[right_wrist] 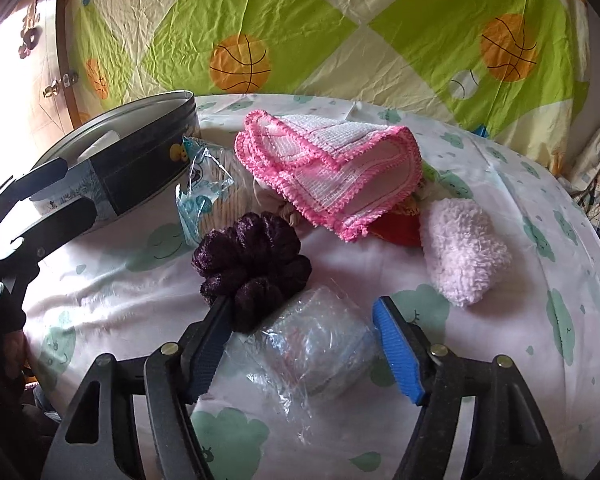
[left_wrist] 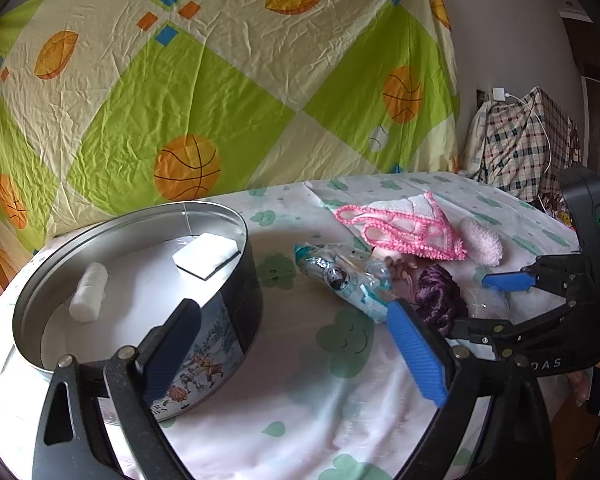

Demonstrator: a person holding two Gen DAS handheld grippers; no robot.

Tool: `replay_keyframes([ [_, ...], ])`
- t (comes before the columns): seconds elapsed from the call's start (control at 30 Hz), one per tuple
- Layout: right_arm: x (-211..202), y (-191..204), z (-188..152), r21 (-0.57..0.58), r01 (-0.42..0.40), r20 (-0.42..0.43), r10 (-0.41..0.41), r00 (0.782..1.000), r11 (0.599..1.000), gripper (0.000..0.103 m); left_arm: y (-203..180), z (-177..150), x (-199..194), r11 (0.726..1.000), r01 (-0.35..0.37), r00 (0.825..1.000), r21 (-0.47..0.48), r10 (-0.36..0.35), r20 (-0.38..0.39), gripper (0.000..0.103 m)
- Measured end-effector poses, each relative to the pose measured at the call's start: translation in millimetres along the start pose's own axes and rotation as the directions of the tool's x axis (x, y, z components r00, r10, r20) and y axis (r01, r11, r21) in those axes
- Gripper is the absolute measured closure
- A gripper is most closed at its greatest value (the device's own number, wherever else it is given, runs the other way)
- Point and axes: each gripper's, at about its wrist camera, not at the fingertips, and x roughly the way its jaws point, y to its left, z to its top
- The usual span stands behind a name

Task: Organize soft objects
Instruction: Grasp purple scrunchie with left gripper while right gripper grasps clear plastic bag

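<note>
A round metal tin (left_wrist: 236,312) stands on the bed at the left and holds a white cotton roll (left_wrist: 89,298) and a white pad (left_wrist: 205,254). My left gripper (left_wrist: 296,320) is open beside the tin's right wall. My right gripper (right_wrist: 300,312) is open around a clear plastic packet (right_wrist: 316,344), its left finger touching a purple scrunchie (right_wrist: 252,260). The right gripper also shows in the left wrist view (left_wrist: 480,294). Beyond lie a pink-edged cloth (right_wrist: 332,168), a fluffy pale pink roll (right_wrist: 464,256) and a blue-printed packet (right_wrist: 204,192).
A basketball-print sheet (left_wrist: 220,80) hangs behind the bed. A plaid cloth heap (left_wrist: 520,144) with a white charger cable sits at the far right. The cloud-print bedsheet (left_wrist: 320,392) is bare in front of the tin. A red item (right_wrist: 396,228) peeks from under the pink cloth.
</note>
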Motion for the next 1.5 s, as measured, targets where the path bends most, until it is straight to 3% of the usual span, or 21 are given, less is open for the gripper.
replay_keyframes([
  [0.47, -7, -11, -11, 0.021, -0.030, -0.005, 0.030, 1.000, 0.999, 0.030, -32, 6, 4, 0.996, 0.054, 0.998, 0.067, -0.052, -0.019, 0.007],
  [0.63, -9, -13, -15, 0.005, -0.013, 0.002, 0.013, 1.000, 1.000, 0.047, -40, 10, 9, 0.995, 0.075, 0.997, 0.072, -0.073, -0.036, 0.007],
  [0.77, -14, -21, -16, 0.035, -0.016, 0.025, 0.015, 1.000, 0.999, 0.053, -53, 12, 13, 0.990, 0.106, 0.994, 0.094, -0.102, -0.048, 0.009],
  [0.87, -17, -29, -16, 0.068, -0.004, 0.044, 0.001, 0.999, 0.998, 0.053, -65, 14, 18, 0.983, 0.140, 0.989, 0.119, -0.134, -0.064, 0.014],
  [0.97, -21, -38, -15, 0.097, 0.056, 0.067, -0.062, 0.996, 0.994, 0.053, -78, 18, 28, 0.973, 0.189, 0.979, 0.136, -0.176, -0.098, 0.025],
  [1.1, -25, -48, -11, 0.119, 0.098, 0.082, -0.109, 0.991, 0.988, 0.053, -90, 22, 47, 0.962, 0.239, 0.961, 0.129, -0.216, -0.174, 0.051],
  [1.2, -26, -52, -8, 0.123, 0.115, 0.088, -0.126, 0.988, 0.986, 0.053, -95, 24, 58, 0.954, 0.284, 0.937, 0.093, -0.256, -0.237, 0.052],
  [1.37, -23, -54, -5, 0.117, 0.116, 0.077, -0.125, 0.989, 0.986, 0.053, -101, 23, 66, 0.951, 0.296, 0.924, 0.085, -0.263, -0.276, 0.053],
  [1.43, -22, -53, -5, 0.111, 0.117, 0.070, -0.125, 0.990, 0.987, 0.053, -98, 22, 67, 0.950, 0.306, 0.918, 0.064, -0.277, -0.283, 0.061],
  [1.5, -21, -52, -5, 0.107, 0.123, 0.067, -0.130, 0.989, 0.987, 0.053, -96, 21, 67, 0.948, 0.313, 0.914, 0.053, -0.286, -0.287, 0.062],
])
